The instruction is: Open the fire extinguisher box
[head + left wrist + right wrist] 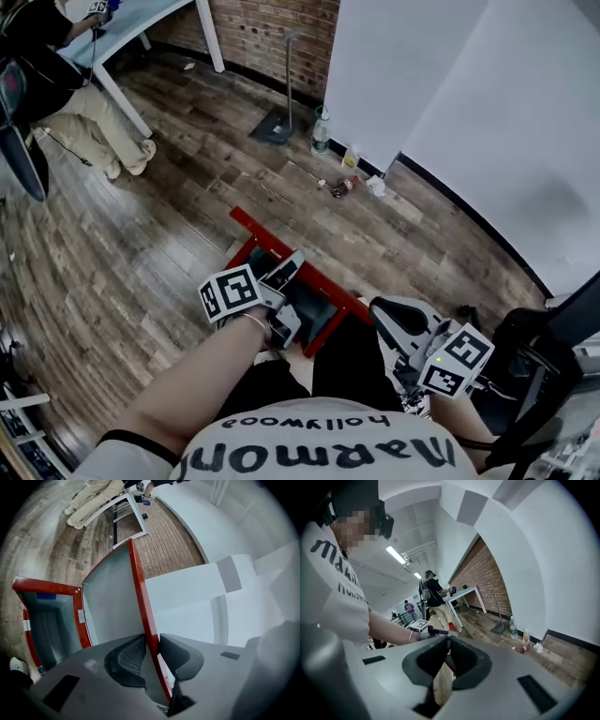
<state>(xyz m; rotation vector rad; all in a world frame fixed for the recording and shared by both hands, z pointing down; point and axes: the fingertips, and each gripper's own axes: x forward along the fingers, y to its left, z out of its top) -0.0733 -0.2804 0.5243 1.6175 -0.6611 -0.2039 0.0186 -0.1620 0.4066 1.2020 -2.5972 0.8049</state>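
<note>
Left tongs [151, 641] clamped on the red edge of the door [110, 602], swung up from the box [44, 587] lying on the floor to their left. Right tongs [448, 641] closed on nothing, well apart from it. Could slip off that thin edge if pulled askew, letting the door drop shut.

Box [323, 314] on floor [141, 253], door [110, 602] beside its opening, bottle [321, 129] beyond by wall [403, 66], table [141, 14] far left
</note>
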